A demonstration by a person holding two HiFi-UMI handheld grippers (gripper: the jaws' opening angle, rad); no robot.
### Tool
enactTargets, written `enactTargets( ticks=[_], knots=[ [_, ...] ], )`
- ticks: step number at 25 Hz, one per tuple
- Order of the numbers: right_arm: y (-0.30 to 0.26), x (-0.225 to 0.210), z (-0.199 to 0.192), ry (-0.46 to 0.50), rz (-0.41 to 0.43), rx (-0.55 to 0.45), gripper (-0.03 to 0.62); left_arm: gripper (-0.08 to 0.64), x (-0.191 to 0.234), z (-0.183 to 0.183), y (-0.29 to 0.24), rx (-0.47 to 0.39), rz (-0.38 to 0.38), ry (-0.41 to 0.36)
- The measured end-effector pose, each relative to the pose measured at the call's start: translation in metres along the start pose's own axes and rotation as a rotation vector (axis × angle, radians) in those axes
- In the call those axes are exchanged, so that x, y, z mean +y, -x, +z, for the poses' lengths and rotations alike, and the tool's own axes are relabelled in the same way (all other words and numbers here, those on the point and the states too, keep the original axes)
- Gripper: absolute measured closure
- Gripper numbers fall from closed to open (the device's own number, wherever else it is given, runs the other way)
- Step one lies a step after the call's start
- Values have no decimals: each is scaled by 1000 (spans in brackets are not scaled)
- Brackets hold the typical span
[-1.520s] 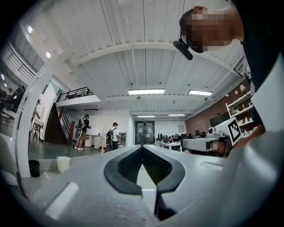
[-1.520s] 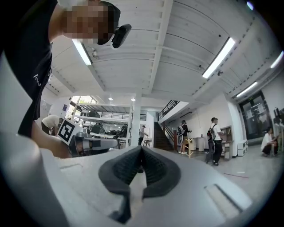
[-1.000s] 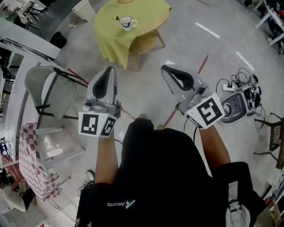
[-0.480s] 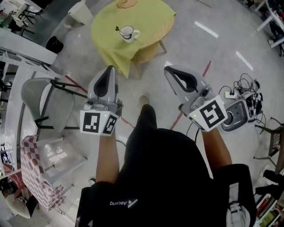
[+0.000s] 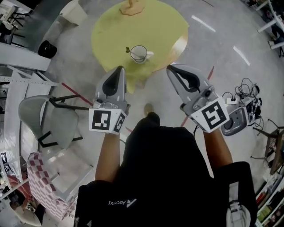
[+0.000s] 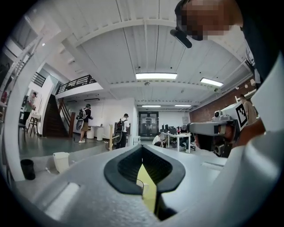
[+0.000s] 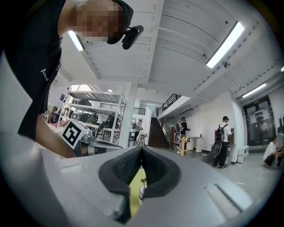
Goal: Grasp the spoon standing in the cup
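Observation:
A white cup [image 5: 140,53] stands near the front edge of a round table under a yellow cloth [image 5: 155,26]. A small spoon [image 5: 128,50] stands in it, leaning left. My left gripper [image 5: 119,69] and right gripper [image 5: 170,67] are held side by side over the floor, short of the table, both shut and empty. The cup lies ahead, between their tips. In the left gripper view the jaws [image 6: 142,146] meet at the tip, and the cup [image 6: 143,187] shows through the gap below. The right gripper view shows cup [image 7: 142,191] and spoon top [image 7: 144,181] below its shut jaws [image 7: 142,149].
A wooden object [image 5: 132,6] sits at the table's far side. A grey folding chair [image 5: 46,116] and a check-covered seat [image 5: 44,186] stand to the left. Cables and a grey device [image 5: 239,116] lie on the floor at right. Red tape lines [image 5: 197,95] cross the concrete floor.
The person has walked toward the table, so table and cup now sit lower and closer in the head view. Both grippers stay shut and level.

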State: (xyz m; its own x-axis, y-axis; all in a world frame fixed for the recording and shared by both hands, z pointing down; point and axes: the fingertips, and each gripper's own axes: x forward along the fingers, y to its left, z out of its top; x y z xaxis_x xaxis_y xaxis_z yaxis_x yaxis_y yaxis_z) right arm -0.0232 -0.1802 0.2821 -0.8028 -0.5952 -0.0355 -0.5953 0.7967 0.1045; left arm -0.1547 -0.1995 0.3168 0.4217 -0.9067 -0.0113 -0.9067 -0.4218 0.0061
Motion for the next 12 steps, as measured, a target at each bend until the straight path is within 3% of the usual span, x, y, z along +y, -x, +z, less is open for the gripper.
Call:
enactTargets(
  ticks=[11, 12],
  knots=[
    [-67, -50, -34, -23, -15, 72, 589, 542, 61, -80, -79, 191, 21, 115],
    [-70, -54, -36, -24, -9, 74, 589, 508, 63, -87, -85, 211, 25, 126]
  ],
)
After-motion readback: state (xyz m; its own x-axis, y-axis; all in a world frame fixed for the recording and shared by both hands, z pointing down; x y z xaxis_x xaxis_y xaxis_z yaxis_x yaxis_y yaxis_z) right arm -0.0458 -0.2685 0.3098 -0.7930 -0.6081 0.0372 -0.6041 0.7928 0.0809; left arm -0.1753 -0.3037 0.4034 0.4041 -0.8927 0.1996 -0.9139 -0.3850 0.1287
